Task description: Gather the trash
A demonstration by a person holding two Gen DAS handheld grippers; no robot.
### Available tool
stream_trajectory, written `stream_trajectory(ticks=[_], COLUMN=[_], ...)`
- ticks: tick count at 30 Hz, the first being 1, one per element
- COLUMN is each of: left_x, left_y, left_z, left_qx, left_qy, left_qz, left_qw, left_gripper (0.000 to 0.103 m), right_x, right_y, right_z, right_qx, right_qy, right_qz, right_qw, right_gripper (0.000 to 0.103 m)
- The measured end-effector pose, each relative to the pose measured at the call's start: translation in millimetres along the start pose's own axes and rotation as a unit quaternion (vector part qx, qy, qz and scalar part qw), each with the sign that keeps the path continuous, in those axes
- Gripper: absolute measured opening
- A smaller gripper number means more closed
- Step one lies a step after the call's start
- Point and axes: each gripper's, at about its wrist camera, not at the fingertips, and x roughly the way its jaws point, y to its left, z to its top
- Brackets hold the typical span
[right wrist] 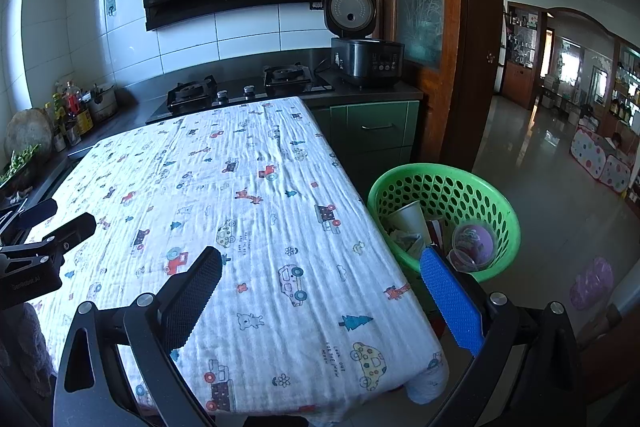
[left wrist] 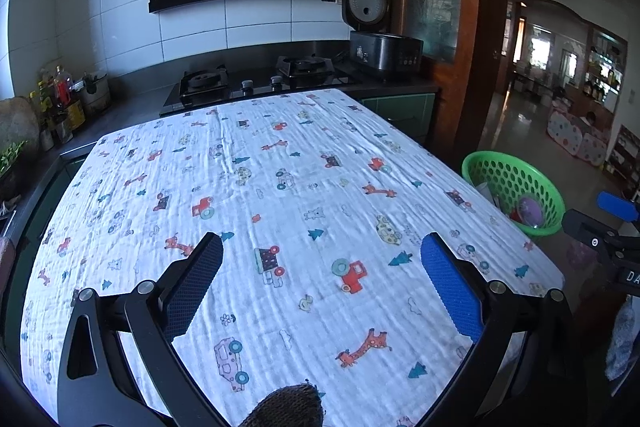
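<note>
A green perforated basket stands on the floor beside the table's right edge. It holds a paper cup, a clear cup with a purple lid and crumpled wrappers. It also shows in the left wrist view. My left gripper is open and empty above the table, which is covered by a white cartoon-print cloth. My right gripper is open and empty over the table's right front corner, its blue finger near the basket. The right gripper shows at the edge of the left wrist view.
A gas stove and an open rice cooker sit on the counter behind the table. Bottles and jars stand at the left. A wooden door frame leads to a tiled room at the right.
</note>
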Motion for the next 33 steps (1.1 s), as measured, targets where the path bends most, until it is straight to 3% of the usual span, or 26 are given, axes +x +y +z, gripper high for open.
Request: stream_trajectory(ticks=[33], left_x=[1.7], left_y=[4.1], left_z=[-2.0], left_qx=[-0.006], left_qy=[0.003], left_qz=[0.004], left_qw=[1.0], left_gripper=[0.098], right_x=[3.5], right_y=[2.9], right_z=[-1.5], right_qx=[-0.002], right_qy=[0.002], right_qz=[-0.001], right_qw=[1.0], right_gripper=[0.096])
